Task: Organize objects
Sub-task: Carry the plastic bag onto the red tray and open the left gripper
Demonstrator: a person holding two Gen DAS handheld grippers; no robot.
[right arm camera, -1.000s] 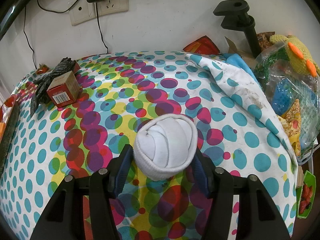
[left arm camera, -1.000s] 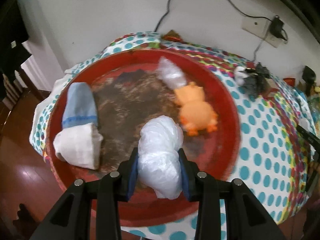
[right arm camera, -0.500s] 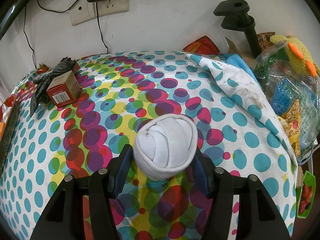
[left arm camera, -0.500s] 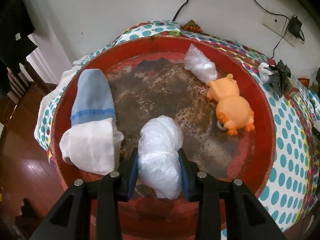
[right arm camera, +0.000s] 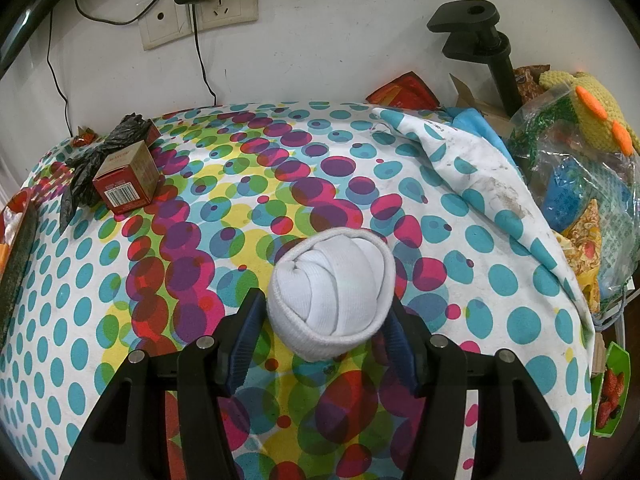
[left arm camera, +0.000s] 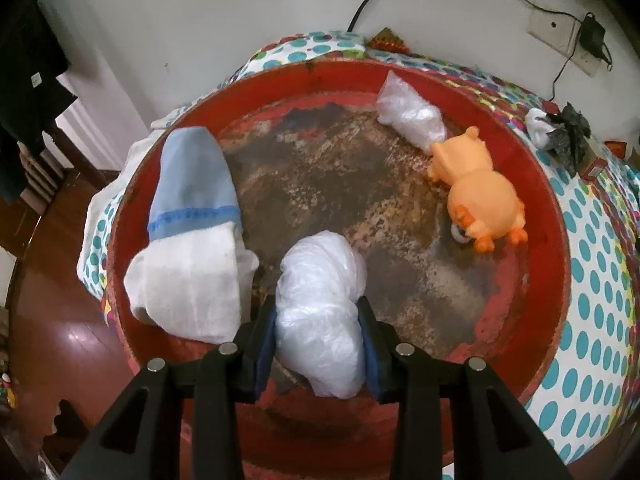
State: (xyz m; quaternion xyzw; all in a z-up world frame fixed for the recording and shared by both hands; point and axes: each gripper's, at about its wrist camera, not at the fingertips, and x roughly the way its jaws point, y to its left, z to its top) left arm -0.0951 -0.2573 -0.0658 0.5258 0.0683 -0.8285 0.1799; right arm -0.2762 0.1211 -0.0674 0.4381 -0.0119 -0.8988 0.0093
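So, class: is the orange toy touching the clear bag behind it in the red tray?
Touching: the left wrist view shows the orange toy's head pressed against the clear bag.

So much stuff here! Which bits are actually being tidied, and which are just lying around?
Being tidied:
plastic bundle, held over the red tray
rolled white sock
orange toy, blue-and-white sock, small plastic bundle, already in the tray

Lying around:
red box
black bag
wall sockets

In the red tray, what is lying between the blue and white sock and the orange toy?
In the left wrist view, only the tray's bare worn bottom lies between the sock and the toy; the bag in the left gripper sits nearer the camera.
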